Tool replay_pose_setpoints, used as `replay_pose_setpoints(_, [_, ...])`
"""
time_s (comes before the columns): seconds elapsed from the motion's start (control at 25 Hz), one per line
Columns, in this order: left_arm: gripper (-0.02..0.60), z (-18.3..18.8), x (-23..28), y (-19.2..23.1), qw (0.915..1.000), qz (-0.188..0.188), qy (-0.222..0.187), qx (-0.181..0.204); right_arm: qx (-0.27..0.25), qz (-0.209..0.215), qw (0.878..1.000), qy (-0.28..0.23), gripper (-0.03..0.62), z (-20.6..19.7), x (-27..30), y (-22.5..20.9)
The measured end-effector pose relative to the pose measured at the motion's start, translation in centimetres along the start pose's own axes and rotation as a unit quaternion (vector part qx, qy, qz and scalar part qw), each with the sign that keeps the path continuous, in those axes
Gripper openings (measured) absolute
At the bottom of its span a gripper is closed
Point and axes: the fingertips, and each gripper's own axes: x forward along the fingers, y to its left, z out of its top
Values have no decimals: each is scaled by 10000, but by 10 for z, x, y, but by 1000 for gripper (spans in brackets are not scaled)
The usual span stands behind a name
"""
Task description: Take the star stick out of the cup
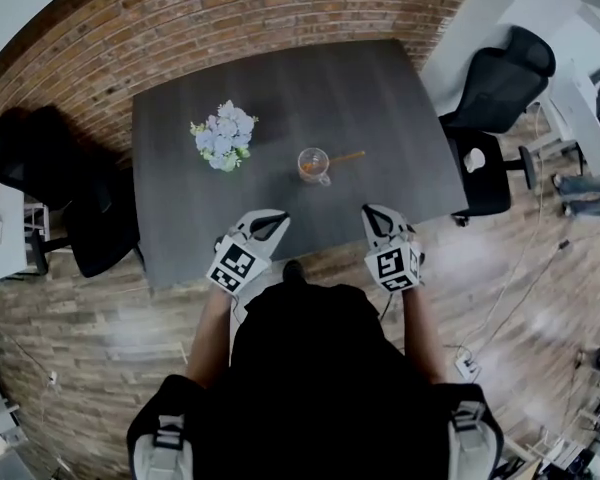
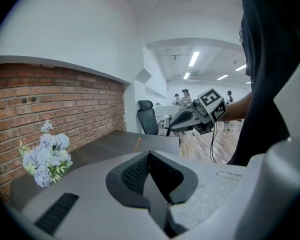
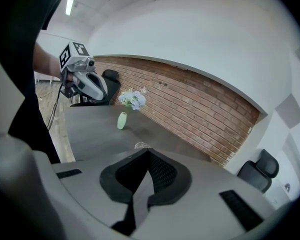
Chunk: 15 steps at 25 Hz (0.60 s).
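Showing the start of the task: a clear glass cup (image 1: pixel 313 163) stands upright near the middle of a dark table (image 1: pixel 400 168), with the star stick (image 1: pixel 346 156) resting inside it. The stick is a thin orange-brown rod that leans over the rim and points toward the person's right. Its lower end sits among orange colour at the bottom of the cup, and the star shape itself is too small to make out. A bunch of pale blue flowers (image 1: pixel 224 135) stands to the left of the cup, well apart from it.

The left gripper (image 1: pixel 278 218) and the right gripper (image 1: pixel 370 211) hover over the near edge of the table, short of the cup and on either side of it. In each gripper view the two dark pads meet at their tips with nothing between them, so both tools are closed and empty.

Handling, as a judgement: the stick looks light, stiff and narrow, so it should lift with little force but could slip or twist in a loose pinch. The free upper part outside the rim is the natural place to take hold. The cup appears to be glass, light and easy to tip, so a pull along the stick's own lean seems safer than a sideways one, and the other gripper could steady the cup wall.
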Motion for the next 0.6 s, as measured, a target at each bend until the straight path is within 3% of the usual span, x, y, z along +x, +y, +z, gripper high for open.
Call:
replay_pose_setpoints(0.24, [2,1,-1,18,9998,-161,-64,141,5,-121,9999,-1,-2,7,17,3])
replay_pose_setpoints(0.6, [2,-13,-4,41,9998,-197,38,-5,6,-53,9998,174,-2,15,42,5])
